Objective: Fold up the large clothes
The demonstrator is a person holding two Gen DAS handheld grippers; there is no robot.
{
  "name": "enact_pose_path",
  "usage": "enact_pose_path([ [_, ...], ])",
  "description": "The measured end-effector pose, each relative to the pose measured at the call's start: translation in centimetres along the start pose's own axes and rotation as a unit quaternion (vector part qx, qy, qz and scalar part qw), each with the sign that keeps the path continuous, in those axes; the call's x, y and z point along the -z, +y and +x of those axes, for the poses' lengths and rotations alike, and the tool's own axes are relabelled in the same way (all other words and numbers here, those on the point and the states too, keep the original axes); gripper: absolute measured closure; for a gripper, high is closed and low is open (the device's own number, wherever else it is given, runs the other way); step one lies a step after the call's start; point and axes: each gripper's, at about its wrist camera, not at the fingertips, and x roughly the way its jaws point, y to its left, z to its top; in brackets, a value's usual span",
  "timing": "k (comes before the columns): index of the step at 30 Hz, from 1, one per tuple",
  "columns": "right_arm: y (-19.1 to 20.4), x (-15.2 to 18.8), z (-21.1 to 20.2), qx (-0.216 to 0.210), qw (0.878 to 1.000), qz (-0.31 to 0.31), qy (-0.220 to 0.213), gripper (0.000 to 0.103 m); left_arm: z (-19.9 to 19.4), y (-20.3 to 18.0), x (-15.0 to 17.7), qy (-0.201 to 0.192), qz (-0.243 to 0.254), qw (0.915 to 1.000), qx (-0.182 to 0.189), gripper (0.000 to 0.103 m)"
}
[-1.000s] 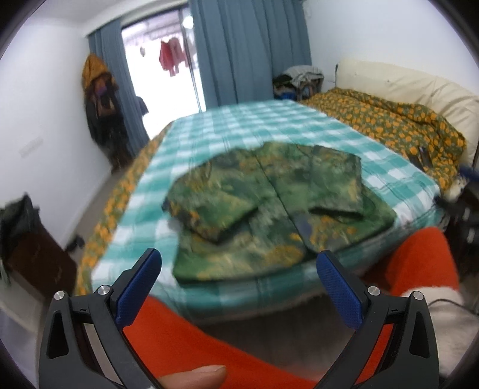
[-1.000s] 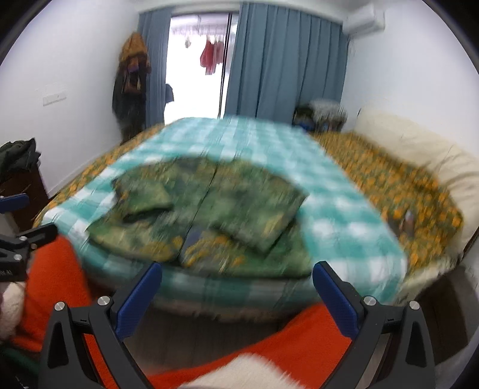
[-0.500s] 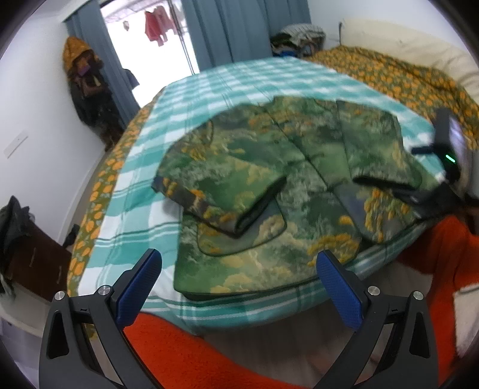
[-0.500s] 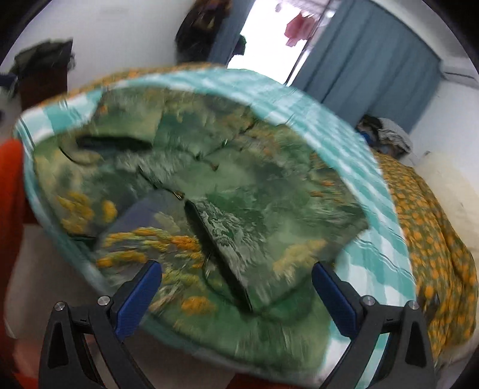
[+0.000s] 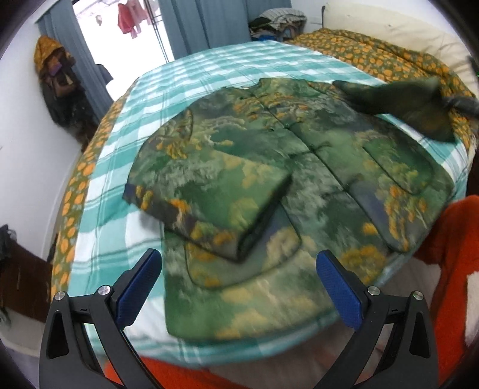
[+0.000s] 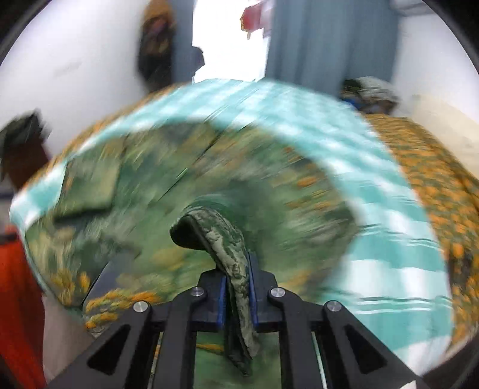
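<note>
A green jacket with yellow flowers lies front up on the bed, its left sleeve folded across the chest. My left gripper is open and empty, hovering over the jacket's near hem. My right gripper is shut on the jacket's right sleeve and holds it lifted off the bed. In the left wrist view that sleeve hangs raised and blurred at the far right. The right wrist view is heavily blurred by motion.
The bed has a teal checked sheet over an orange flowered cover. Blue curtains and a bright window stand behind. A pile of clothes sits at the bed's far corner. Orange fabric lies at the near right.
My right gripper has closed on the right sleeve and lifted it outward off the jacket. My left gripper has moved closer over the hem, still open.
</note>
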Motion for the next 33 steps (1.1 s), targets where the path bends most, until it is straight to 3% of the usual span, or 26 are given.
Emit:
enact_pose_path([
  [3, -7.7, -1.4, -2.7, 0.097, 0.994, 0.033, -0.021, 0.091, 1.5, 0.4, -1.7, -0.011, 0.019, 0.9998, 0.002, 0.0],
  [6, -14.3, -1.4, -3.1, 0.191, 0.979, 0.066, -0.013, 0.087, 2.9, -0.1, -2.7, -0.021, 0.051, 0.9985, -0.002, 0.0],
  [8, -17.9, -0.6, -2.7, 0.263, 0.961, 0.08, 0.006, 0.061, 4.4, -0.4, -3.1, -0.013, 0.074, 0.9972, -0.001, 0.0],
  [9, -19.0, 0.0, -2.6, 0.29, 0.953, 0.088, 0.015, 0.057, 5.0, -0.5, -3.1, -0.006, 0.082, 0.9966, 0.004, 0.0],
  [11, -19.5, 1.0, -2.6, 0.3, 0.947, 0.115, 0.025, 0.057, 6.5, -0.7, -2.9, 0.016, 0.097, 0.9949, 0.023, 0.0],
  [13, -17.8, 2.6, -3.8, 0.263, 0.954, 0.145, 0.022, 0.057, 8.1, -1.0, -2.5, 0.041, 0.116, 0.9913, 0.047, 0.0],
  [15, -14.4, 4.0, -5.0, 0.222, 0.963, 0.155, 0.009, 0.057, 9.3, -1.3, -2.0, 0.051, 0.132, 0.9887, 0.048, 0.0],
  [19, -5.3, 5.8, -5.7, 0.102, 0.981, 0.167, -0.009, 0.056, 12.0, -1.6, -2.0, 0.065, 0.148, 0.9863, 0.033, 0.0],
  [21, -0.1, 6.4, -6.2, 0.055, 0.986, 0.156, -0.016, 0.056, 12.8, -1.1, -2.2, 0.067, 0.131, 0.9881, 0.046, 0.004],
  [22, 2.3, 6.6, -6.3, 0.038, 0.988, 0.146, -0.02, 0.056, 13.0, -0.4, -2.3, 0.071, 0.113, 0.9888, 0.066, 0.011],
  [24, 6.2, 6.9, -6.9, 0.019, 0.991, 0.125, -0.031, 0.056, 13.5, 1.1, -2.5, 0.084, 0.075, 0.9873, 0.112, 0.06],
  [26, 8.8, 6.9, -7.1, -0.006, 0.993, 0.111, -0.04, 0.056, 13.3, 2.5, -2.8, 0.085, 0.043, 0.9863, 0.134, 0.093],
  [30, 11.7, 6.6, -7.0, -0.035, 0.995, 0.081, -0.037, 0.056, 10.2, 6.2, -3.6, 0.04, -0.024, 0.9913, 0.123, 0.094],
  [33, 12.1, 6.6, -6.6, -0.028, 0.997, 0.061, -0.035, 0.056, 6.6, 11.5, -4.1, -0.009, -0.096, 0.9903, 0.1, 0.094],
])
